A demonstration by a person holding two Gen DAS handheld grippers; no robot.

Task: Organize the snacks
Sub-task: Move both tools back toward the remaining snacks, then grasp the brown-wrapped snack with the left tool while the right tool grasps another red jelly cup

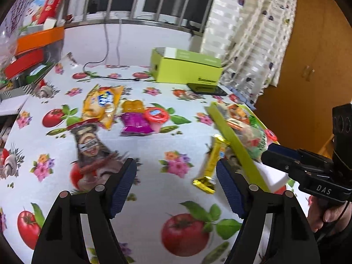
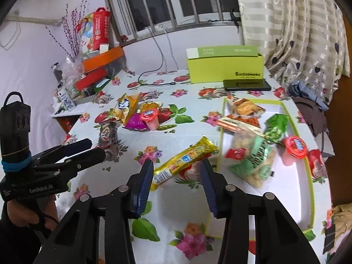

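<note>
A long yellow snack bar (image 2: 184, 160) lies on the flowered tablecloth beside a green-rimmed white tray (image 2: 303, 189); it also shows in the left wrist view (image 1: 212, 162). My right gripper (image 2: 176, 171) is open, its fingers on either side of the bar's near end. The tray (image 1: 233, 140) holds several snack packets and a red-lidded jelly cup (image 2: 293, 148). My left gripper (image 1: 176, 171) is open and empty over the cloth. A brown packet (image 1: 92, 149), a yellow chip bag (image 1: 102, 103), a purple packet (image 1: 135, 121) and a jelly cup (image 1: 156, 116) lie beyond it.
A lime green box (image 2: 224, 66) and a dark flat case (image 2: 246, 84) stand at the table's back. Orange and red boxes (image 2: 101, 66) and bottles crowd the back left. A cable (image 2: 154, 81) lies on the cloth. Curtains (image 2: 297, 33) hang at the right.
</note>
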